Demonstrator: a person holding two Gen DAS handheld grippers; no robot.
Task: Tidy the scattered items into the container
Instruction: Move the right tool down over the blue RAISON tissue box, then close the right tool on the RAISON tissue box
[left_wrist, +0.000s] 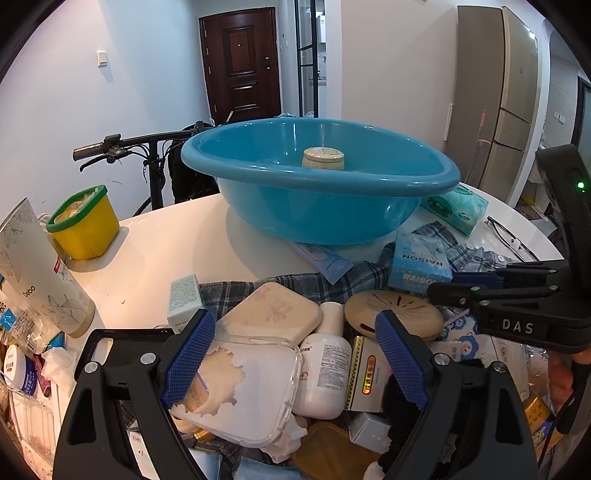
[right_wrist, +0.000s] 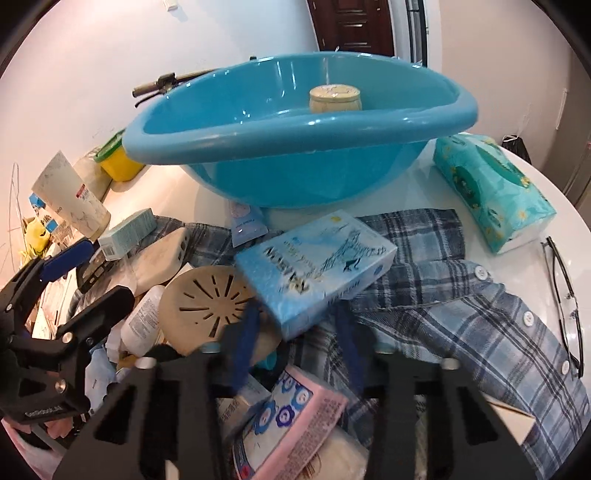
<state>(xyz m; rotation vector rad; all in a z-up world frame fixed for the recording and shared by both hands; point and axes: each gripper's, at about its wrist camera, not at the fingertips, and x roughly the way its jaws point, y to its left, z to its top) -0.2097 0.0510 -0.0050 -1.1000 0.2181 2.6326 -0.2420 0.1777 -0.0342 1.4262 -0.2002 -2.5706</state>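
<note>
My left gripper (left_wrist: 295, 321) hangs wide open over the heap on the white table (left_wrist: 166, 251). Its blue pads (left_wrist: 188, 358) stand well apart and grip nothing. Below them lie one clear case (left_wrist: 255, 387) and one white bottle (left_wrist: 325, 369).

My right gripper (right_wrist: 295, 325) points down at the near corner of the one blue box (right_wrist: 314, 258). Its jaws are drawn much narrower than the left's, with that corner between them. The pads (right_wrist: 242, 347) are smeared by blur, so I cannot tell whether they press on the box or only flank it. In the left view the same fingers sit close together at the box's edge.

The one blue basin (left_wrist: 314, 206) stands at the back of the table, just beyond the clutter. It holds a single round tin (left_wrist: 323, 158). Everything else lies outside it:
- one plaid shirt (right_wrist: 461, 314), spread under the box
- one slotted round disc (right_wrist: 207, 295), just left of the box
- one tube (left_wrist: 321, 258), poking out from under the basin
- one teal tissue pack (right_wrist: 491, 188), to the basin's right
- one pair of glasses (right_wrist: 565, 295), at the table's right edge
- one yellow tub (left_wrist: 86, 229), far left
</note>
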